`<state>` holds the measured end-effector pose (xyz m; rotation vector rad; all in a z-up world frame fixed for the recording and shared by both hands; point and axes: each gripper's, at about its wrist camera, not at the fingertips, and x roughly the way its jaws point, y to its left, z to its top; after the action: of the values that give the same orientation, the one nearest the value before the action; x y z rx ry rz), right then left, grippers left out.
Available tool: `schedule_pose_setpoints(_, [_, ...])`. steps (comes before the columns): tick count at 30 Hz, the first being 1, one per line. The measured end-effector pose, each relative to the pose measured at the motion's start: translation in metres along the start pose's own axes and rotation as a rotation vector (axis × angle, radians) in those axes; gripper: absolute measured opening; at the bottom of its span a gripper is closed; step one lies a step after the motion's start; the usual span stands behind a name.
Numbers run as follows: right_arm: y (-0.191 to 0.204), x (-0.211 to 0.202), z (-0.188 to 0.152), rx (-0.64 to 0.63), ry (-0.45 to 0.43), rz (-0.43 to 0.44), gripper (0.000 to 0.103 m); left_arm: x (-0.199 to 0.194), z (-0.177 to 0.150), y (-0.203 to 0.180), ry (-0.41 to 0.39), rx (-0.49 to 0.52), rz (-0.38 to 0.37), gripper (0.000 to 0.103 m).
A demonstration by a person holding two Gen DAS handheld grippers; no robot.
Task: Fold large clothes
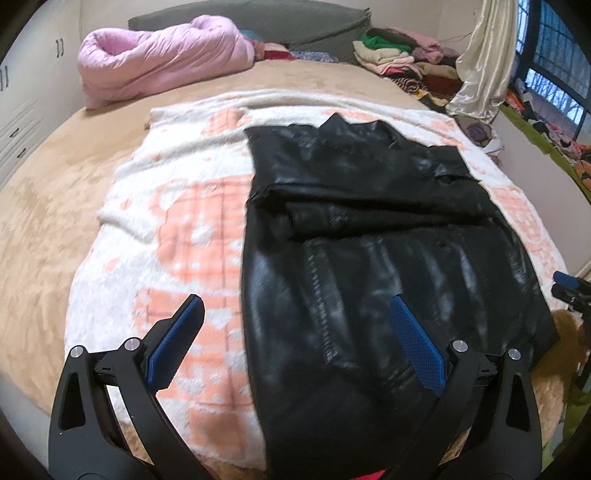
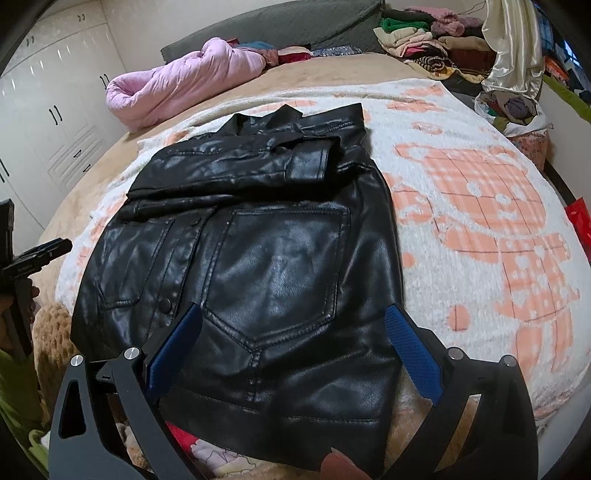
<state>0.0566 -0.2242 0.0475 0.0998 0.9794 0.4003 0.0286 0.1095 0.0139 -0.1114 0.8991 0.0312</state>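
A wide bed (image 1: 55, 206) in a tan cover fills the room, and over its middle lies a fluffy white blanket (image 1: 177, 229) with orange checked figures. On that blanket sits the black leather jacket (image 2: 266, 258), spread flat with its hem toward the near edge and its collar toward the far side. Both sleeves are folded across the chest, one lying over the other, so the body is a tidy oblong — a large pocket and a row of snaps show on the front.

At the far left of the bed a pink quilt (image 1: 159, 55) is rolled in a heap against a grey headboard (image 1: 258, 18). At the far right a pile of clothes (image 1: 402, 59) is stacked beside a cream curtain (image 1: 484, 55). White wardrobe doors (image 2: 55, 110) stand along the left wall.

The left gripper (image 1: 295, 306) hangs over the near left part of the jacket with its jaws spread wide — one blue pad is above the blanket, the other above the leather, and neither holds anything. The right gripper (image 2: 295, 317) hangs over the jacket's hem, its jaws equally wide apart, with nothing between them. Whether any pad brushes the leather I cannot tell. A fingertip (image 2: 338, 463) shows at the near edge of the right view.
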Motion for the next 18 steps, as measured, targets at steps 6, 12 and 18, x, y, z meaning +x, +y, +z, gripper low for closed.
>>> schedule_pose_setpoints(6, [-0.006,0.001,-0.007,0.005,0.018,-0.011,0.099,0.007,-0.023,0.015,0.063,-0.021,-0.005,0.094])
schedule_pose_setpoints(12, [-0.011,-0.001,-0.013,0.001,0.031,-0.019,0.099,0.010,-0.042,0.029,0.099,-0.074,-0.056,0.094])
schedule_pose_setpoints(18, [-0.016,-0.003,-0.020,0.009,0.040,-0.014,0.099,0.012,-0.053,0.035,0.129,-0.106,-0.120,0.066])
